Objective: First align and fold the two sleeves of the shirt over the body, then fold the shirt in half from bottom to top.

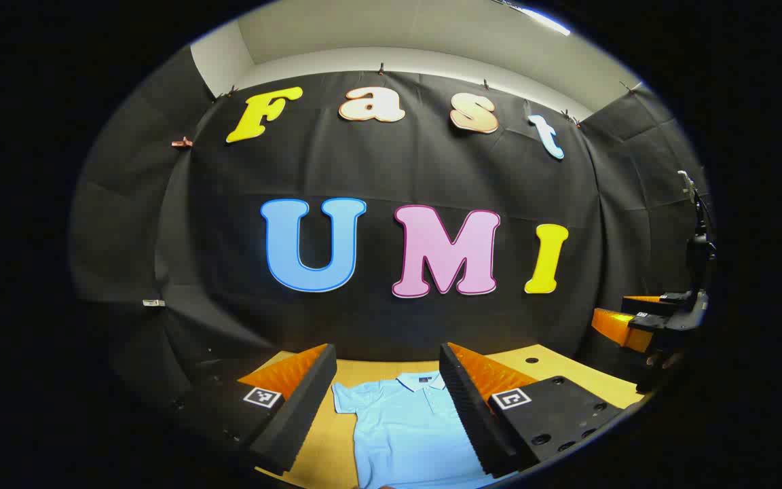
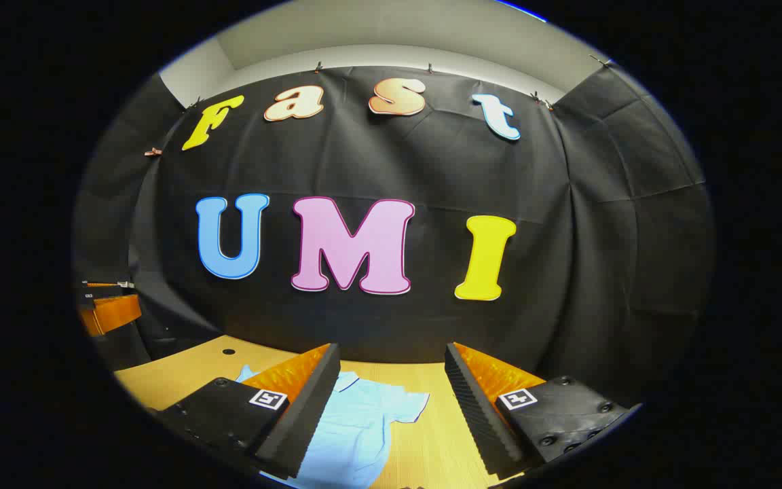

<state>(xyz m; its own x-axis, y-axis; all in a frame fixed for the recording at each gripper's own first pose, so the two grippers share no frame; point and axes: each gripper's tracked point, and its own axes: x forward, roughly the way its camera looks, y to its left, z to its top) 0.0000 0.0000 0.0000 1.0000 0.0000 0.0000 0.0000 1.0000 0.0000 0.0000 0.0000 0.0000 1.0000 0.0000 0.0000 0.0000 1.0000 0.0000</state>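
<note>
A light blue polo shirt [image 1: 401,435] lies flat on a wooden surface [image 1: 554,370] in a booth hung with black cloth, collar toward the back wall, while a person holds a two-finger tool in each hand above its near edge. The left tool [image 1: 387,407] hangs with its jaws spread wide and nothing between them, framing the collar and placket; the right tool [image 2: 387,407] is likewise wide and empty, poised over the sleeve [image 2: 401,407] on that side of the shirt.

In the left gripper view one short sleeve [image 1: 347,401] lies spread outward on the surface. In the right gripper view the other sleeve also lies out to the side, apart from the body of the shirt. Judging by that, the task has hardly begun: neither sleeve has been brought over the body, and the bottom-to-top fold is still to come. The hem lies below the edge of both views, so its condition cannot be told.

The other tool [image 1: 642,322] appears far off at the right edge of the left gripper view, raised above the surface.

A small dark tag sits inside the collar, too small to read. Each tool carries square black-and-white marker tags [image 1: 512,399] on its fingers; they bear patterns, not words. A small round hole [image 2: 228,352] marks the surface near its back corner.
</note>
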